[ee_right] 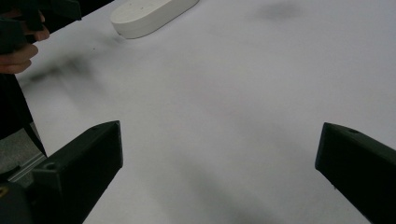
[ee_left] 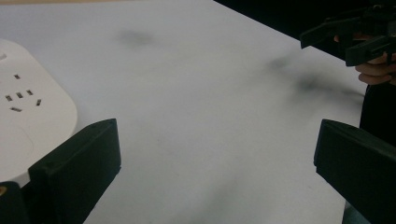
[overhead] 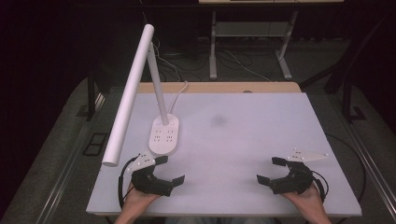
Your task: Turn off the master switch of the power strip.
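Desk lamp base beside idle hand-held grippers

Left hand-held gripper [overhead: 171, 170] and right hand-held gripper [overhead: 269, 170]: jaws apart, empty, near lamp base [overhead: 164, 134] on the white surface [overhead: 243, 140].

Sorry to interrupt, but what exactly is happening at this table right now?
A person holds a gripper in each hand, low over the near edge of a white table. The left gripper sits just in front of a white desk lamp, jaws wide open. The right gripper is open too, holding nothing.

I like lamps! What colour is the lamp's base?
White: the lamp's base shows best in the high view.
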The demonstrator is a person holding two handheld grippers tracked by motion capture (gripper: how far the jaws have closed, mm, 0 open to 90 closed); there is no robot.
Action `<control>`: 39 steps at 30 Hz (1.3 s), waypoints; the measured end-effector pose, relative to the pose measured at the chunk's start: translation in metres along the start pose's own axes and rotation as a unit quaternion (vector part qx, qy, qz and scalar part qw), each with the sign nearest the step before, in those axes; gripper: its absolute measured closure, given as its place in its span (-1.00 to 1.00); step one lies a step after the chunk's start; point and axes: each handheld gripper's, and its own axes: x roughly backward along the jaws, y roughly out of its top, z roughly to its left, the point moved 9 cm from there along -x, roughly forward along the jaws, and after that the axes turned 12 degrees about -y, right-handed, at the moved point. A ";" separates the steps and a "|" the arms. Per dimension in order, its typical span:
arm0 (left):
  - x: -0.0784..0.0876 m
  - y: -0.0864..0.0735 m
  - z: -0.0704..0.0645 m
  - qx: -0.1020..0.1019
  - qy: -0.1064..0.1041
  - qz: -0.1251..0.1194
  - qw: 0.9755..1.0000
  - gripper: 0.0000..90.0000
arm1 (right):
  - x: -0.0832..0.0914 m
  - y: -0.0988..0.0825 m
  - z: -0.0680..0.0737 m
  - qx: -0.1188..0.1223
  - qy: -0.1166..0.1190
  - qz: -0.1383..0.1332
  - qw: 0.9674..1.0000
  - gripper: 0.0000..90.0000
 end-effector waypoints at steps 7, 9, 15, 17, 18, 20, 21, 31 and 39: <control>0.002 0.001 0.001 0.002 -0.001 0.004 1.000 -1.00 | 0.000 0.000 -0.001 0.001 -0.002 -0.002 1.000 -1.00; 0.003 0.002 0.001 0.004 -0.002 0.003 1.000 -1.00 | 0.001 0.000 -0.002 0.001 -0.002 -0.002 1.000 -1.00; 0.006 0.003 0.001 0.005 -0.005 0.010 1.000 -1.00 | 0.002 0.001 -0.004 0.001 -0.005 -0.003 1.000 -1.00; 0.006 0.003 0.001 0.008 -0.006 0.012 1.000 -1.00 | 0.002 0.001 -0.004 0.002 -0.006 -0.004 1.000 -1.00; 0.007 0.004 0.000 0.010 -0.006 0.012 1.000 -1.00 | 0.003 0.001 -0.004 0.003 -0.006 -0.005 1.000 -1.00; 0.009 0.005 0.001 0.010 -0.006 0.014 1.000 -1.00 | 0.003 0.002 -0.005 0.003 -0.007 -0.007 1.000 -1.00; 0.009 0.005 0.002 0.011 -0.006 0.014 1.000 -1.00 | 0.003 0.002 -0.005 0.004 -0.009 -0.008 1.000 -1.00; 0.020 0.008 0.008 0.019 -0.006 0.022 1.000 -1.00 | 0.004 0.002 -0.006 0.004 -0.015 -0.008 1.000 -1.00; 0.032 0.017 0.018 0.031 0.002 0.019 0.999 -0.99 | 0.005 0.002 -0.008 0.005 -0.020 -0.012 1.000 -1.00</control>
